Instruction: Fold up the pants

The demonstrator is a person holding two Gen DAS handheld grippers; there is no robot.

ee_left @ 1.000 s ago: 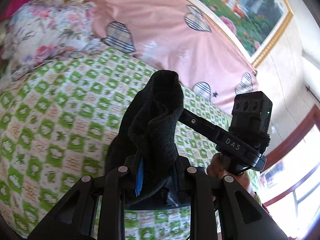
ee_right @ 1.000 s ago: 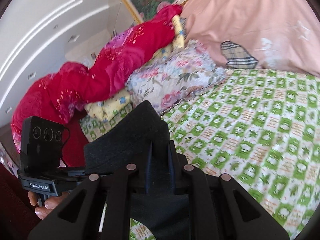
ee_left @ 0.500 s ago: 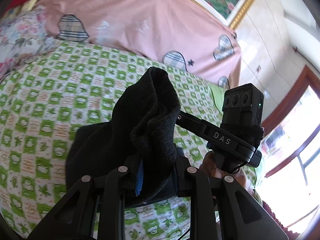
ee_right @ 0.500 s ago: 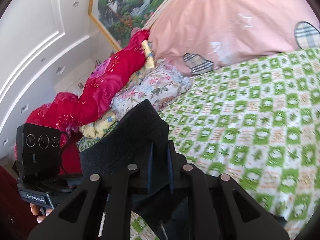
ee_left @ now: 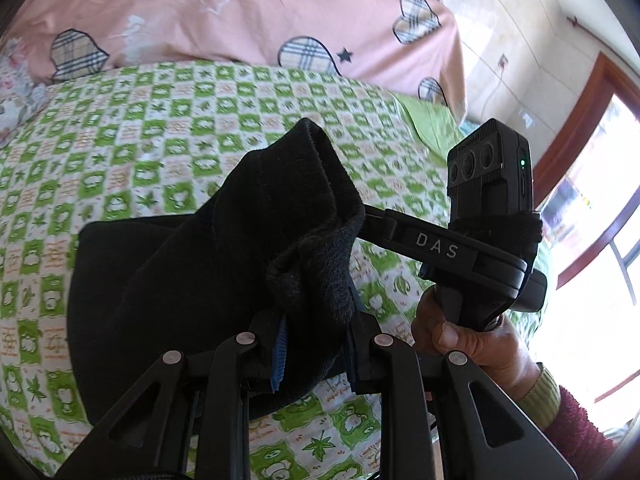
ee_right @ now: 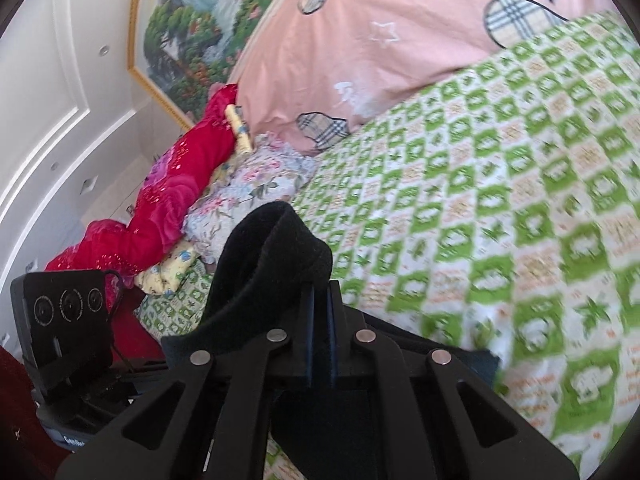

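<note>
Black pants (ee_left: 180,280) hang between both grippers over a green checked bedsheet (ee_left: 120,140), their lower part lying on it. In the left wrist view my left gripper (ee_left: 318,340) is shut on a thick bunched fold of the pants. To its right, a hand (ee_left: 472,340) holds the right gripper, whose fingers vanish into the same lifted edge. In the right wrist view my right gripper (ee_right: 320,304) has its jaws closing until the pads almost meet. They pinch a thin edge of the pants (ee_right: 264,256), which arches up to the left.
A pink quilt with plaid hearts (ee_left: 240,12) lies along the head of the bed. Floral pillows (ee_right: 248,192) and a red blanket (ee_right: 180,184) are piled at the left in the right wrist view. A window (ee_left: 592,200) is at the right.
Both grippers have swept across the bed and come lower with the pants. More of the black cloth now lies on the sheet. The right jaws have narrowed.
</note>
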